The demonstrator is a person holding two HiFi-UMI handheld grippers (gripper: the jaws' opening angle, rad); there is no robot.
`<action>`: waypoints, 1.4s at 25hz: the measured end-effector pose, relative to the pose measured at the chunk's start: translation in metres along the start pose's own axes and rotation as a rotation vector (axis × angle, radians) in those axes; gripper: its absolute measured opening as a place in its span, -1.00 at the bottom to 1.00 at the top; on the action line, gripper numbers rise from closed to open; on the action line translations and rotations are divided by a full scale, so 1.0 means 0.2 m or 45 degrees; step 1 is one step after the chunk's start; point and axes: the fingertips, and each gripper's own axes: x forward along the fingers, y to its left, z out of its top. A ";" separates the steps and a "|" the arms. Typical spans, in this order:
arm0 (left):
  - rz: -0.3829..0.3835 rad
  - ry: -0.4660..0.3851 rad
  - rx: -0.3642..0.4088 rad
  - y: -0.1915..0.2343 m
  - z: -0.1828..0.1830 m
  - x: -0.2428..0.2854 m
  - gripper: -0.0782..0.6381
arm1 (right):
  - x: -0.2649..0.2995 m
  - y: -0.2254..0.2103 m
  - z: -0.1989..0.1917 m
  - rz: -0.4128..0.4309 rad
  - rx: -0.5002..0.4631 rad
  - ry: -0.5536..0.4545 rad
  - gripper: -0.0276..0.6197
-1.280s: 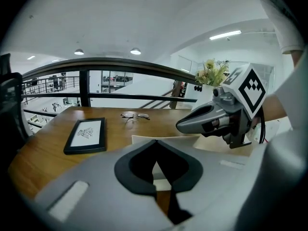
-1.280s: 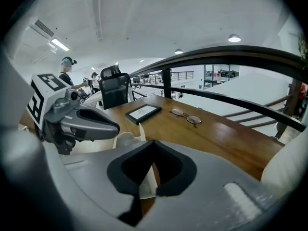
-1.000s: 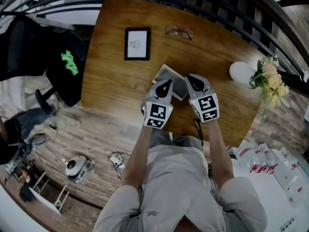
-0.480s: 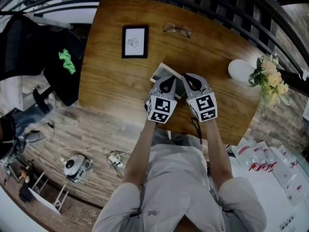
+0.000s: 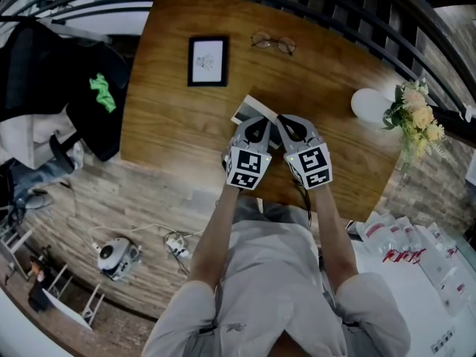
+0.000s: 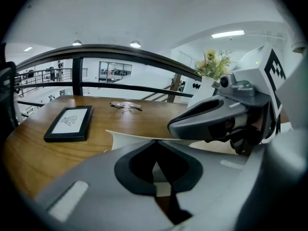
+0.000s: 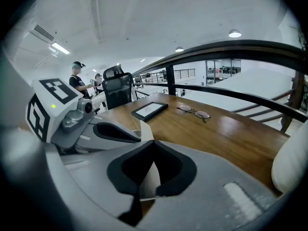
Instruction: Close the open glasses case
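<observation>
The left tongs [image 6: 155, 143] are clenched, the tips touching, with nothing pinched between them. The right tongs [image 7: 154, 143] are clenched the same way. Both hang side by side, nearly touching, over the open pale-grey glasses case [image 5: 250, 109]. The case lies on the brown wooden tabletop [image 5: 167, 129], near its middle and just ahead of both sets of tips. Its thin white flap stands up from the wood. In each gripper view the flap shows through the dark window behind the tips and runs on past them. Whether the tips press on it cannot be told.

Farther up the tabletop, well apart from the case, a black-framed picture with a white mat [image 5: 207, 61] lies flat. A pair of thin wire-rimmed spectacles [image 5: 274, 44] rests beside it, toward the far edge. To the person's right are a white rounded object [image 5: 370, 107] and a bunch of pale flowers [image 5: 416, 117]. A dark curved railing [image 7: 231, 49] runs beyond the tabletop.
</observation>
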 end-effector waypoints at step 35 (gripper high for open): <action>-0.055 0.073 -0.010 -0.05 -0.18 -0.11 -0.73 | 0.00 0.18 -0.12 0.011 0.030 0.064 -0.91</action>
